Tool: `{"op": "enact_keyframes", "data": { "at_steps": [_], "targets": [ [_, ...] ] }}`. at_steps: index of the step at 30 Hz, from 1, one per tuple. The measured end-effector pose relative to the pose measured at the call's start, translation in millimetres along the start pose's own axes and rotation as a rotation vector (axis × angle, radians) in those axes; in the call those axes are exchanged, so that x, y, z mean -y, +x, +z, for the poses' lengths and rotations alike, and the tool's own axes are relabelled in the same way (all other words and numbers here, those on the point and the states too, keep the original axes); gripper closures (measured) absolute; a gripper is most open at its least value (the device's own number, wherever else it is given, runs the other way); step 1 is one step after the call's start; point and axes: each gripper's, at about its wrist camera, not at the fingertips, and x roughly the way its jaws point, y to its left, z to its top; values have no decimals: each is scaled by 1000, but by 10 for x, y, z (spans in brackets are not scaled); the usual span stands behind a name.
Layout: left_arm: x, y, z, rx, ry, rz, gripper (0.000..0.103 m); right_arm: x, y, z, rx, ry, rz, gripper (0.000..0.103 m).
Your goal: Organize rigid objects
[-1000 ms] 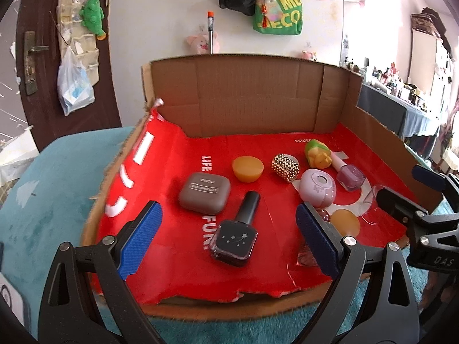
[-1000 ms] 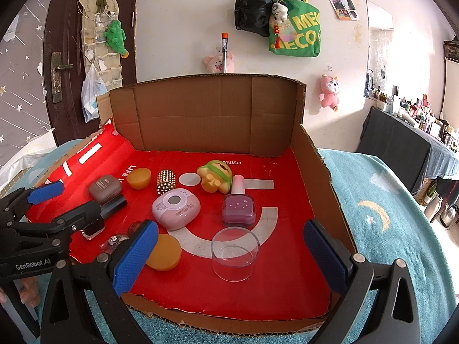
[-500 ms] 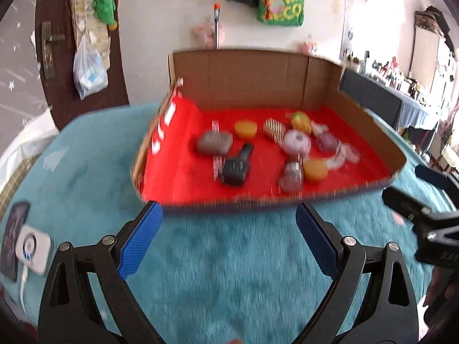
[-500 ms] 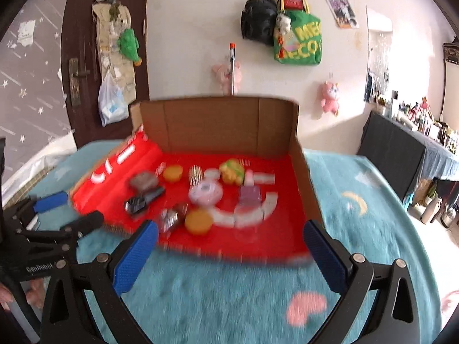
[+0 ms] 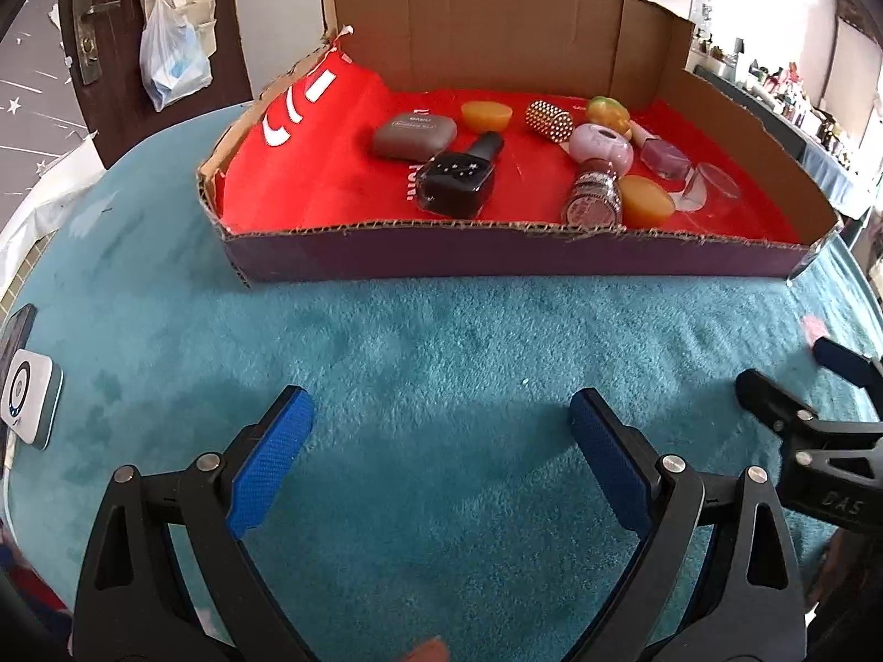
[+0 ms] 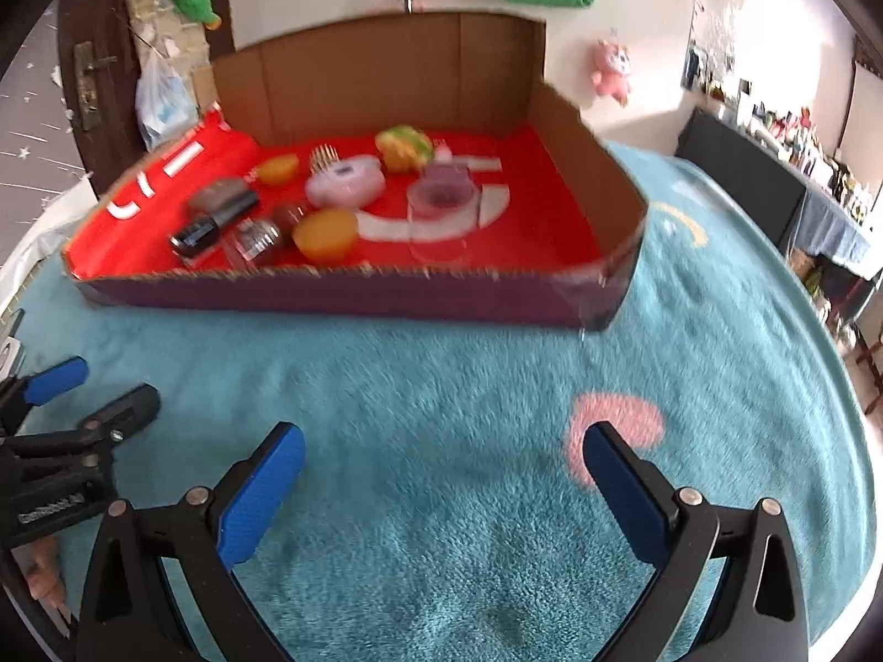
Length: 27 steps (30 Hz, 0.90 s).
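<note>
Two grippers are in view, both held over the bare teal carpet and well apart from the cardboard tray [image 5: 496, 259]. The left gripper [image 5: 436, 458] has its jaws released and carries nothing; the right gripper [image 6: 441, 471] likewise has its jaws spread wide and empty.

Every rigid object seen lies inside the tray, on its red liner. Toward the tray's left side: a grey case [image 5: 414, 135], an orange cup [image 5: 487, 115] beyond it near the back wall, and a dark nail polish bottle [image 5: 458, 179] lying on its side. Toward the middle and right: a studded cylinder [image 5: 547, 120], a yellow-green toy [image 5: 608, 110], a pink round case [image 5: 600, 144], a purple nail polish bottle [image 5: 665, 157], a glitter bottle [image 5: 593, 198] near the front edge, a second orange piece [image 5: 644, 205] touching it, and a clear cup [image 5: 709, 185] tipped toward the right wall. No object rests on the carpet between the grippers and the tray.

Assessment: gathering appears complete, since nothing loose is visible outside the tray. Within it the items are loosely clustered, several on their sides, with no evident grouping or alignment. If neat arrangement is required, that part remains; the right wrist view is blurred, so fine contact between items cannot be confirmed.

A white device [image 5: 27, 397] lies at the carpet's left edge, apparently unrelated.
</note>
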Motion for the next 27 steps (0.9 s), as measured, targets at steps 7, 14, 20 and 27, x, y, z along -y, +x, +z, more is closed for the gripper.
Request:
{"op": "enact_keyframes", "data": {
  "at_steps": [7,14,20,27],
  "targets": [
    [-12,11,-11,7,-13,22,0,7,1,-21,1,15,-11,0],
    [-9,-6,-32,16,-9,15,0,20,5,-16,6,24,-9,0],
    [7,-9,-30,15,1,2,0,8,7,-14,9,24,-13,0],
    [29,-14,-26,13,16,-12,0,7,6,-14,12,22,-14,0]
  ]
}}
